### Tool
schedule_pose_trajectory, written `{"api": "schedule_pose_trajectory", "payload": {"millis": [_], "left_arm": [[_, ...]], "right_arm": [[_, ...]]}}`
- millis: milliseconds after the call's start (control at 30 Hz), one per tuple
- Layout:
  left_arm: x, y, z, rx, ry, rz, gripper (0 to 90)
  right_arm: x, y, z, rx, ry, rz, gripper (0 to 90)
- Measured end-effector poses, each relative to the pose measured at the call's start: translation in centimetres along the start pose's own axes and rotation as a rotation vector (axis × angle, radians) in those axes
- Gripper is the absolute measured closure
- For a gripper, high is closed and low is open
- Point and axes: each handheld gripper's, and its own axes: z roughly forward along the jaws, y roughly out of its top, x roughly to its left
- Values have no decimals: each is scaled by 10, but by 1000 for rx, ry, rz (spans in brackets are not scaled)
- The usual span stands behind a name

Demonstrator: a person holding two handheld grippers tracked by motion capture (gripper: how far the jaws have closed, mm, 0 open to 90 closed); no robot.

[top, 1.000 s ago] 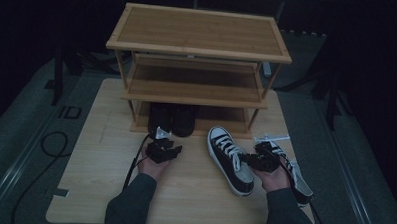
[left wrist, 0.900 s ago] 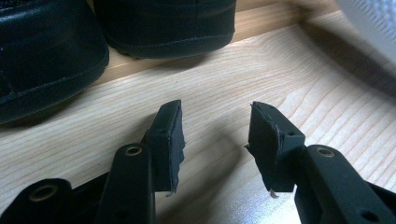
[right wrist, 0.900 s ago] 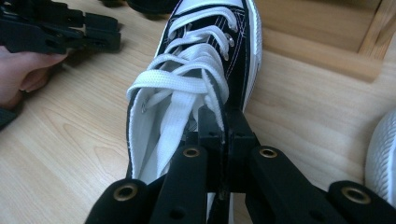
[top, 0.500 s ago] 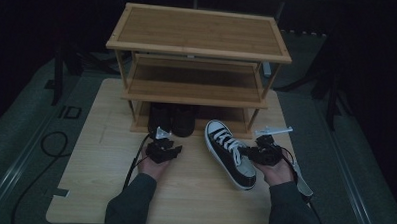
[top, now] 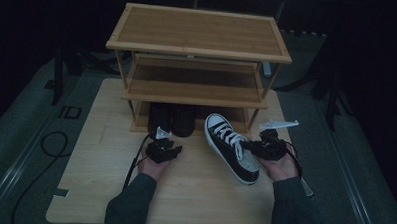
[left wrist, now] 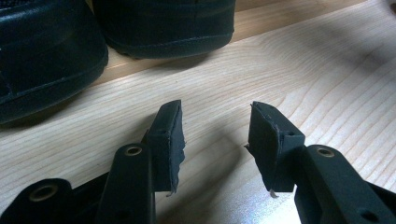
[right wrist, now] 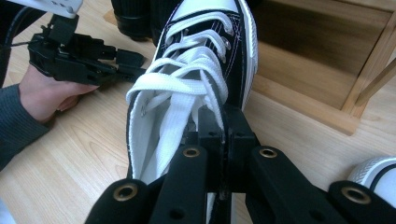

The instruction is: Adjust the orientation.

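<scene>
Dim room, wooden table [top: 99,188] with a wooden shoe rack [top: 198,62] at the back. Right tool [right wrist: 223,122] is pinched on the side wall of a black-and-white sneaker [top: 231,147], which sits right of centre in front of the rack, toe toward it. Left tool [left wrist: 215,135] rests on the table, jaws spread and empty, near black shoes [left wrist: 84,32] under the rack. Second sneaker [right wrist: 378,177] at the right edge.

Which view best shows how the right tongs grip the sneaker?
The right gripper view: the right tongs sit closed on the sneaker's side wall beside the laces. The high view shows the whole sneaker but hides the contact.
</scene>
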Motion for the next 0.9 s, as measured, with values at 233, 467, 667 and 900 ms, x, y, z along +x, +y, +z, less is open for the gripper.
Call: {"api": "schedule_pose_trajectory", "payload": {"millis": [233,467,667,900], "left_arm": [[0,0,0,0,1,1,553],[0,0,0,0,0,1,553],[0,0,0,-2,4,3,553],[0,0,0,-2,1,1,553]], "right_arm": [[1,7,-7,-13,9,-15,880],[3,14,-14,-22,23,-24,881],[6,24,-20,-41,40,-35,880],[12,32,-22,-36,45,-58,880]]}}
